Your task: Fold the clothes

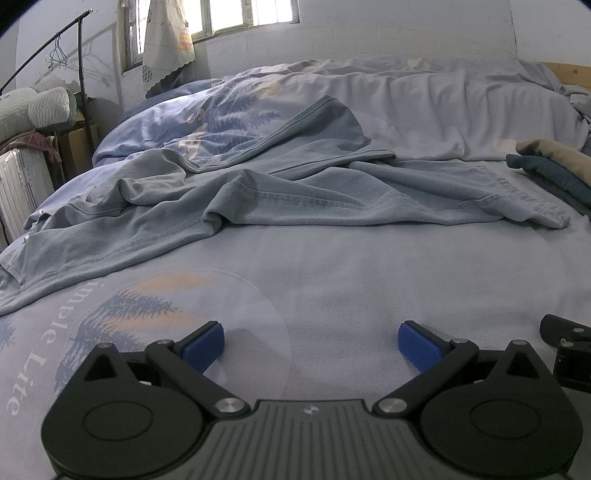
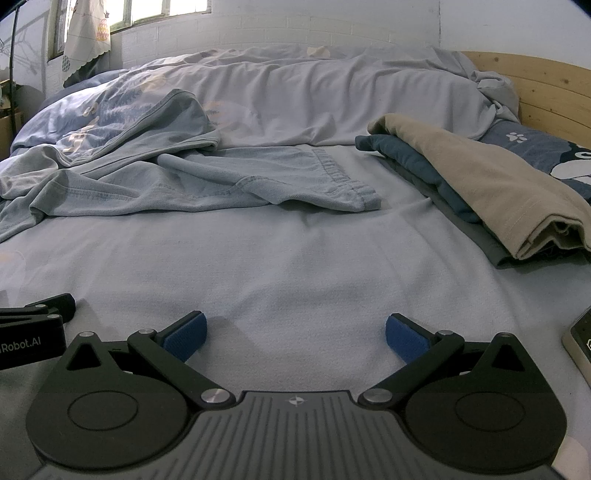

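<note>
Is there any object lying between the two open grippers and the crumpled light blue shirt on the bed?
Nothing visible does. Between the left gripper and the light blue shirt lies only bare bedsheet; likewise ahead of the right gripper. The folded pile sits off to the right, beside the shirt, not in the path.

Dim, window (image 1: pixel 236 14) backlight, fisheye-curved edges

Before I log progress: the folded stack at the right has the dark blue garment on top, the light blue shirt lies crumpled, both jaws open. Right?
Not quite. The tan garment tops the folded stack, with the dark blue garment beneath it, as the right wrist view shows. The light blue shirt lies crumpled and both jaws are open.
</note>
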`<state>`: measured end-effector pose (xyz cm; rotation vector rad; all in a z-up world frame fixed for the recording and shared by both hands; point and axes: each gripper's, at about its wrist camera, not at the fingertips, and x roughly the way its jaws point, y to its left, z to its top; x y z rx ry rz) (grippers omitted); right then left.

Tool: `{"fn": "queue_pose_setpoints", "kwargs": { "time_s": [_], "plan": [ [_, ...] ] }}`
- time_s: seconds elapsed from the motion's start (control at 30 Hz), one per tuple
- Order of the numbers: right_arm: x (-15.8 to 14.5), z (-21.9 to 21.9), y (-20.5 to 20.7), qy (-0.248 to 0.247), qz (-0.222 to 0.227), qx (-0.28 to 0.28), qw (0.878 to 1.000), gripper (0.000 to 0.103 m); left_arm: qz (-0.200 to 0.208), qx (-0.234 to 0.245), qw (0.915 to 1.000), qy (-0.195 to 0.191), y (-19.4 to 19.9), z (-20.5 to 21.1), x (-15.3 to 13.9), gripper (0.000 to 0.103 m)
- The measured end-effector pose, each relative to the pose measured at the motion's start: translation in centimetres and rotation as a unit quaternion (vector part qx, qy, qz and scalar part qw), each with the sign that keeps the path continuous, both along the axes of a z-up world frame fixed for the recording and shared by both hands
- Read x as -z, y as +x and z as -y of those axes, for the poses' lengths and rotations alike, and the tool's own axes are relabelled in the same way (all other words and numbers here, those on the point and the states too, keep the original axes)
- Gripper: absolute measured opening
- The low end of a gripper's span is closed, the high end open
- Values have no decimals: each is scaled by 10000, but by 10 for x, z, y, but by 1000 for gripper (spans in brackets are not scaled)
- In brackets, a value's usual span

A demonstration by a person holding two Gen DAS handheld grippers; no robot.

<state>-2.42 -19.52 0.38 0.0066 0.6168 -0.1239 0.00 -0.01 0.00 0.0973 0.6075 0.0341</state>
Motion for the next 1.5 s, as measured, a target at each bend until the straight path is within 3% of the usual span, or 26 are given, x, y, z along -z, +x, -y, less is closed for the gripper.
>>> {"fn": "queue_pose_setpoints", "kwargs": {
  "time_s": [1.07,1.3,1.5],
  "plan": [
    [-1,0,0,-2,-1,-1,10000,103,-21,-12,10000,-80,-3,-1,0,103],
    [0,1,1,58,-16,-10,10000,103,-60,-39,9998,-211,0,-8,-1,103],
    [-1,1,0,65,-15,-14,10000,103,-100,-118,9980,-609,-2,-21,-6,102]
  ]
}}
